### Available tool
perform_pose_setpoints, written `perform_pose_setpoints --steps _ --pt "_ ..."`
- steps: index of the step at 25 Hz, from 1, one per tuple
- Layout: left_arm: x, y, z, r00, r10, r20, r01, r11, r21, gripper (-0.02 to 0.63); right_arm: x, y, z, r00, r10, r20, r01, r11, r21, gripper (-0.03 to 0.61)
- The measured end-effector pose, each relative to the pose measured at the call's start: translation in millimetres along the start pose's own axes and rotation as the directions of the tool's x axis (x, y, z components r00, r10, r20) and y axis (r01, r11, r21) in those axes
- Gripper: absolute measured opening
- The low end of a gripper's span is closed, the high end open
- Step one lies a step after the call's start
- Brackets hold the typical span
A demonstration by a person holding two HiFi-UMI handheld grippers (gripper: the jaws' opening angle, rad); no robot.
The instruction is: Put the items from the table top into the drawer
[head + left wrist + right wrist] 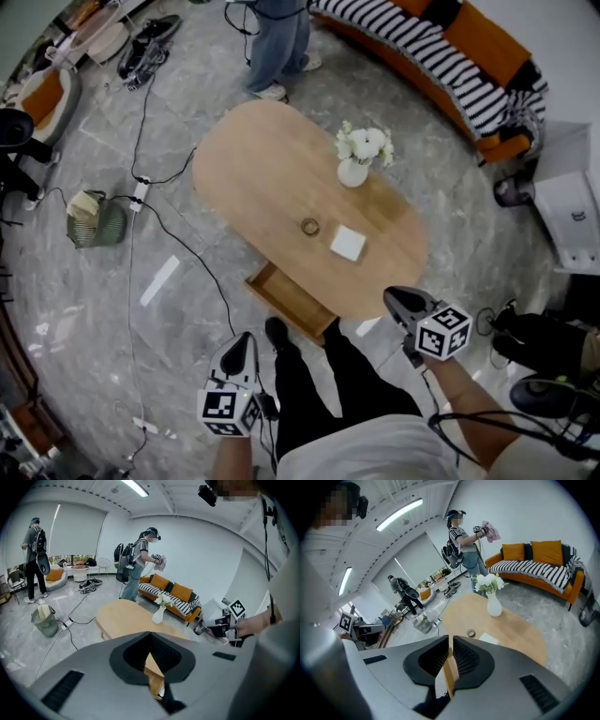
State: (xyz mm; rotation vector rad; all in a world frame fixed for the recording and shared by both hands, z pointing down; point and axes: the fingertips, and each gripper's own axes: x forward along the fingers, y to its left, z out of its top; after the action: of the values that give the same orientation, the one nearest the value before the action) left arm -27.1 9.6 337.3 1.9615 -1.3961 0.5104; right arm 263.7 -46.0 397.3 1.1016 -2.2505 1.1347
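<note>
- Your left gripper (238, 347) and right gripper (396, 300) are empty, jaws closed together on each.
- The small ring (310, 226) and the white square (348, 243) lie on the surface (248, 169) near the vase (353, 172).
- The drawer (281, 298) stands open, with nothing visible inside.
- Judgement: nothing is stowed yet; every item remains to be moved.

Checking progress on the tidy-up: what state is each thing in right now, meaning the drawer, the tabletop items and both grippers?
Drawer: pulled open, visible part empty.
Vase of flowers: upright on the table.
Small ring: lying flat on the table.
White square pad: lying flat on the table.
Left gripper: shut, empty, short of the table.
Right gripper: shut, empty, at the table's near edge.
</note>
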Motion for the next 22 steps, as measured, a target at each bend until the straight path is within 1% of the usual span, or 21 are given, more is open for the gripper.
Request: perform_pose_setpoints --steps 7,11,16,22 --pt "32 2 -19 1.000 0.021 -0.016 -0.021 0.999 -0.034 0.002 32 -34 -22 0.999 0.014 -0.032 -0.011 0.998 0.067 0.043" --pt "53 5 -32 0.999 0.027 -0.030 -0.028 0.999 -0.029 0.000 53 -55 -34 0.999 0.021 -0.044 -0.016 0.994 0.106 0.044" --pt "70 10 -53 0.998 0.032 -0.055 -0.033 0.999 -0.026 0.002 76 -82 -50 0.998 0.018 -0.068 -0.009 0.991 0.131 0.044" --pt "96 17 -73 0.997 0.048 -0.068 -0.050 0.998 -0.034 0.001 108 -110 -70 0.992 0.034 -0.118 -0.015 0.987 0.158 0.058"
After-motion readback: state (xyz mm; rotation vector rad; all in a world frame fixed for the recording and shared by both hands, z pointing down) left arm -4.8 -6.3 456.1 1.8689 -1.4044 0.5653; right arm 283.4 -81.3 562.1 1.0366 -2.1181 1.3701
